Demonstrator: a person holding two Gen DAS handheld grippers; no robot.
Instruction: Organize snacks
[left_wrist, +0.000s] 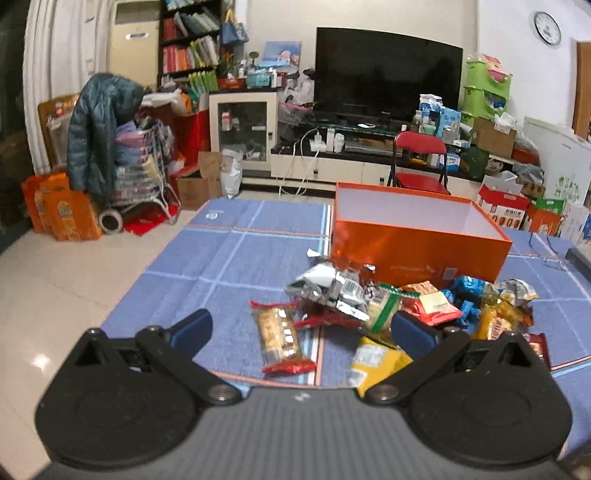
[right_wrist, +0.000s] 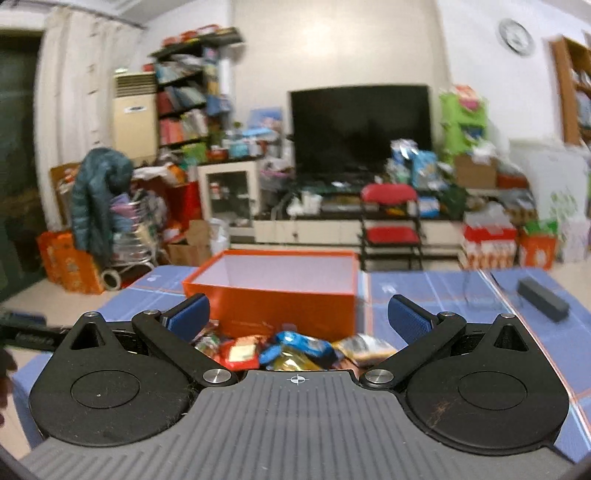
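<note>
An open orange box (left_wrist: 417, 245) with a white, empty inside stands on the blue checked tablecloth (left_wrist: 221, 266). A pile of snack packets (left_wrist: 399, 306) lies in front of it: silver, red, blue and yellow ones. A clear packet with red ends (left_wrist: 280, 341) lies apart at the left. My left gripper (left_wrist: 301, 330) is open, above that packet and the pile's left edge. In the right wrist view the box (right_wrist: 280, 299) is straight ahead with the pile (right_wrist: 291, 349) before it. My right gripper (right_wrist: 299, 319) is open above the pile and holds nothing.
A dark flat bar (right_wrist: 542, 303) lies on the cloth at the right. Behind the table stand a red folding chair (left_wrist: 421, 162), a TV (left_wrist: 388, 74) on a low stand, shelves and many boxes. The table's left edge drops to a tiled floor (left_wrist: 66, 295).
</note>
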